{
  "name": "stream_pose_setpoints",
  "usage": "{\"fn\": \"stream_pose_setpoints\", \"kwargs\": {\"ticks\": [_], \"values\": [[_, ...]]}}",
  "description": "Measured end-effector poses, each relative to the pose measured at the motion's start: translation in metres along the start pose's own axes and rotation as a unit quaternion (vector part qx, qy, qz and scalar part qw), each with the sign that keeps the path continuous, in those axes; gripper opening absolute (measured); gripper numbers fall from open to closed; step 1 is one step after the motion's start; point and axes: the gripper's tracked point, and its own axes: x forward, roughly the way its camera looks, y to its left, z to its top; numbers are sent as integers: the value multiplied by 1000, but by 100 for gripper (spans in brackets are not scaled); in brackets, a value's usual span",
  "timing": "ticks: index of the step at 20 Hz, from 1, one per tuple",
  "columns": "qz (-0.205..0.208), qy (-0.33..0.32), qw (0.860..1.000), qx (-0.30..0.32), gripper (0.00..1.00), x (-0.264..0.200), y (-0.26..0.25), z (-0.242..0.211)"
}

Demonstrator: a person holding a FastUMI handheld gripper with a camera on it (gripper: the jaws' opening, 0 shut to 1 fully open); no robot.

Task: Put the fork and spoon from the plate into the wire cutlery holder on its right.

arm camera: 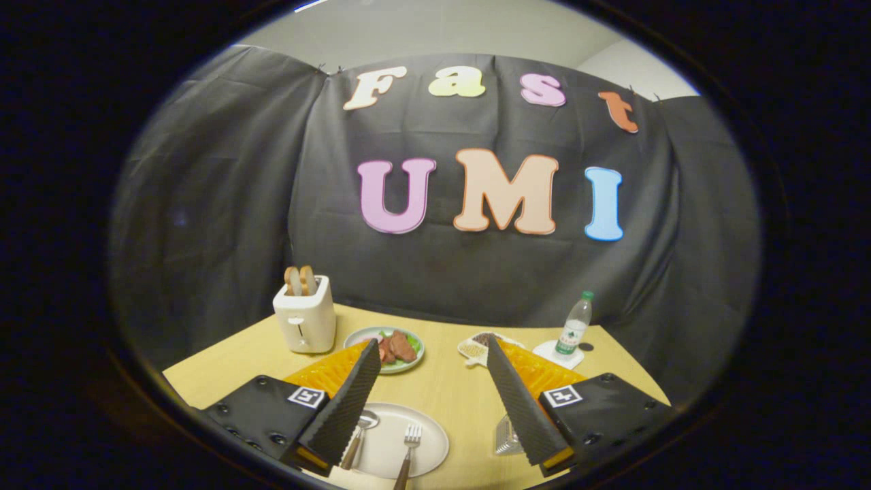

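Gripper (433, 354) spread wide, nothing between the fingers (343, 408), held above a light wooden table (449, 388) and tilted down toward it. Below and between the two fingers, nearest of all, a white plate (429, 442) lying flat on the table. On the plate, a spoon (359, 431) toward the left finger, bowl pointing away, wooden handle running back beneath that finger's lower end. Just beside the spoon, a fork (408, 446) with tines pointing away and a brown handle reaching past the plate's near rim. Spoon and fork roughly parallel, a little apart, neither touched by the gripper. To the right of the plate, partly hidden behind the right finger, a pale wire cutlery holder (505, 437); contents impossible to make out.

Farther along, beyond the fingertips, a pale green plate (415, 344) carrying brownish slices of meat with some green leaves. Left of it, a white toaster (305, 318) standing upright with two slices of toast (300, 280) poking out of the top. To the right of the green plate, a small dish (476, 347) of something pale and dark, partly covered by the right fingertip. Further right, a clear water bottle (575, 327) with a green cap, upright on a white square coaster (556, 354). Behind everything, black cloth wall (224, 204) draped around the table's far edges.
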Motion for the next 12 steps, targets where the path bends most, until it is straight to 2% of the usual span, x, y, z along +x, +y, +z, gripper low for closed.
{"fn": "stream_pose_setpoints", "kwargs": {"ticks": [7, 12], "values": [[15, 78, 997, -17, 100, 12, 6, -58], [28, 145, 989, -30, 100, 18, 15, -108]]}}
